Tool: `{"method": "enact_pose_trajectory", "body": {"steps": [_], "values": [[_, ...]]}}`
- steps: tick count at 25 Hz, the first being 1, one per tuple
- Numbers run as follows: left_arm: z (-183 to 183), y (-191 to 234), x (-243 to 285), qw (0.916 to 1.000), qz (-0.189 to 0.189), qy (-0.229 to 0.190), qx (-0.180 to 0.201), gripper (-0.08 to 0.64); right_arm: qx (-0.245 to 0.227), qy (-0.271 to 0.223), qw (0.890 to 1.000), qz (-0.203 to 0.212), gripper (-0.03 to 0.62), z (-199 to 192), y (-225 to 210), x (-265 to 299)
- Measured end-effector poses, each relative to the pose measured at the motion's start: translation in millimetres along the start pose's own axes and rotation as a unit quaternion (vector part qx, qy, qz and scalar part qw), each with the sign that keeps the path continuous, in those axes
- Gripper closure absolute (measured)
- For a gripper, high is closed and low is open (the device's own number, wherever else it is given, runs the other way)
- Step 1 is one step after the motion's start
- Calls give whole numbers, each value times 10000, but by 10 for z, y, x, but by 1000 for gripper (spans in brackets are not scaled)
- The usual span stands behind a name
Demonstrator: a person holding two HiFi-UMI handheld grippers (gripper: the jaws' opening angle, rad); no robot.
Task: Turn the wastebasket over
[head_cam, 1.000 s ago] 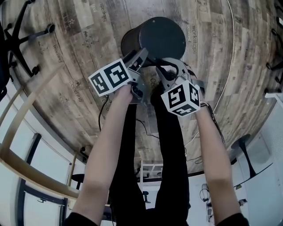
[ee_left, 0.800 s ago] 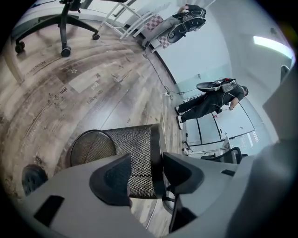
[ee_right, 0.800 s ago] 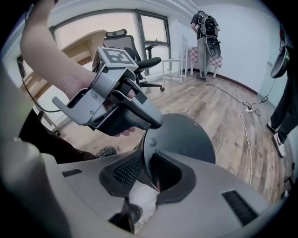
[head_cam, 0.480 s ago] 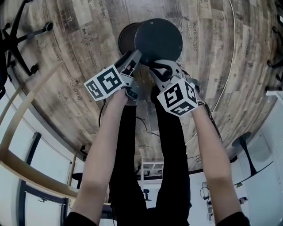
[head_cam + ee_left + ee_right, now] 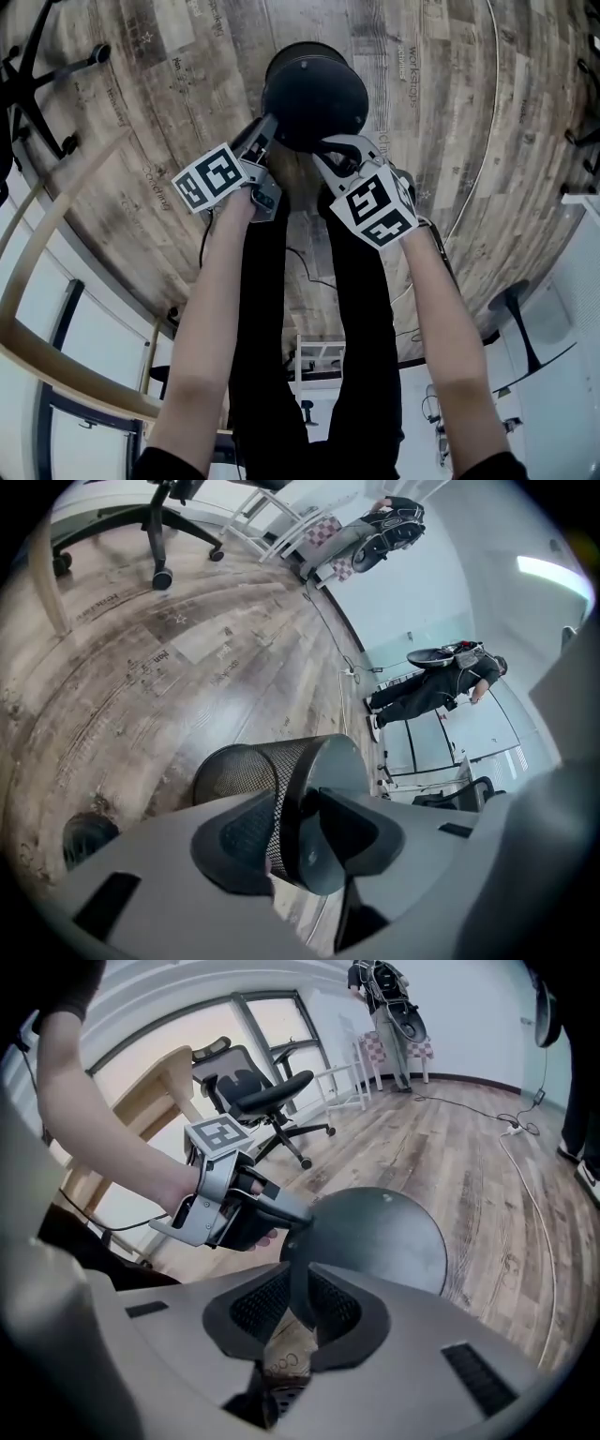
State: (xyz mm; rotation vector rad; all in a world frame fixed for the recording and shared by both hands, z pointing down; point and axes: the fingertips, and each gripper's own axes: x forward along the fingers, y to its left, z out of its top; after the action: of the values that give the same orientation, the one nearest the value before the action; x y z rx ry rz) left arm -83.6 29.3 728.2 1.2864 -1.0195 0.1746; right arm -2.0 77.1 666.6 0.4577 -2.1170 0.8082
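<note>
My right tongs [image 5: 300, 1312] have just been closing and now pinch the wastebasket [image 5: 384, 1237] wall, its solid base facing me. My left tongs [image 5: 292, 1221], closing too, bite its far edge.

Hidden in head view: interior of wastebasket [image 5: 314, 89], turned away behind solid base. Lost against basket wall there: fingertip contact of left hand-held gripper [image 5: 265, 129]. Hidden in right gripper view: lower basket wall, behind right hand-held gripper [image 5: 298, 1307] body. Cut off by top edge: office chair [image 5: 155, 536]. Too small for detail: distant person [image 5: 431, 691].
</note>
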Motion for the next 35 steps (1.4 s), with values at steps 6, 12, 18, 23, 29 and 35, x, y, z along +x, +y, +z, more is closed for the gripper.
{"method": "enact_pose_trajectory", "body": {"steps": [6, 12, 18, 23, 29, 35], "values": [[18, -43, -5, 9998, 96, 75, 171, 433, 142, 31, 9998, -152, 522, -9, -115, -71], [31, -369, -270, 9996, -74, 134, 253, 477, 121, 85, 9996, -249, 525, 134, -51, -403], [102, -965, -704, 9978, -301, 186, 569, 506, 137, 24, 9988, -476, 534, 471, 39, -942], [107, -1455, -1185, 9961, -455, 171, 735, 523, 68, -63, 9975, -705, 543, 784, 219, -1437], [103, -2147, -1832, 9919, -765, 89, 1009, 540, 215, -344, 9951, -903, 552, 1128, 471, -2044], [248, -2900, -2546, 9844, -1160, -335, 1278, 542, 442, -890, 9887, -1125, 558, 1563, 749, -2722]]}}
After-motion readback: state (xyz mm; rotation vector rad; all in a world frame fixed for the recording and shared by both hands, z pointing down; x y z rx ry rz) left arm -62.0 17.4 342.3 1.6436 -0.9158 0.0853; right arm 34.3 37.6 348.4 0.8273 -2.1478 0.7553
